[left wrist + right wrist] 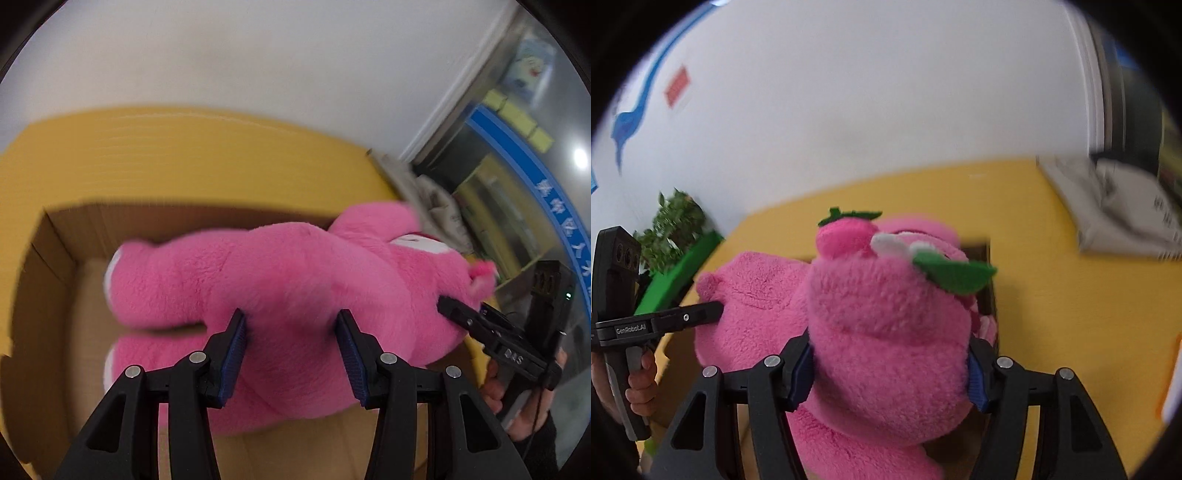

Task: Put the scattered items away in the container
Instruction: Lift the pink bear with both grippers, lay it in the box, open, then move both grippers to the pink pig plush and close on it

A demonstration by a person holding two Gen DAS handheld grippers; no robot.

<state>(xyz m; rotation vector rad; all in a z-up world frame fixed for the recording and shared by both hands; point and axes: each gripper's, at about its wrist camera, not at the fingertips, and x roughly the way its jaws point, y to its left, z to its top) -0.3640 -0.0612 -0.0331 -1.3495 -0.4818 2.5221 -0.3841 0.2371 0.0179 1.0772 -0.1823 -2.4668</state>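
Plush bear (280, 295), bright pink and fleecy, is hanging lengthwise over the open cardboard box (48, 266), gripped from both ends so that it is riding level and, as I judge it, can be lowered into the box in one piece rather than flopping over a wall. Left gripper (291, 332) is clenching the bear's body, its blue-padded fingers (234, 354) pressing into the fleece on either side near the legs. Right gripper (888, 373) is squeezing the bear's head end, its pads sinking into the pile at both flanks; in the left wrist view the same tool is showing at the right (476, 325), biting the plush close to the snout.

Two-handed carrying is making sense here: the toy is big and limp, nearly as long as the box mouth, so a single pinch would probably be letting it sag and catch on a flap.

Up close, the bear is wearing a pink strawberry-like bump with a green leafy cap (849, 216), white brows (886, 243) and a green felt leaf (955, 275) across the face. Pale soles are showing at the left end, over the box interior. Box is sitting on a yellow worktop (1052, 258), with a grey bag (1115, 210) lying at the far right
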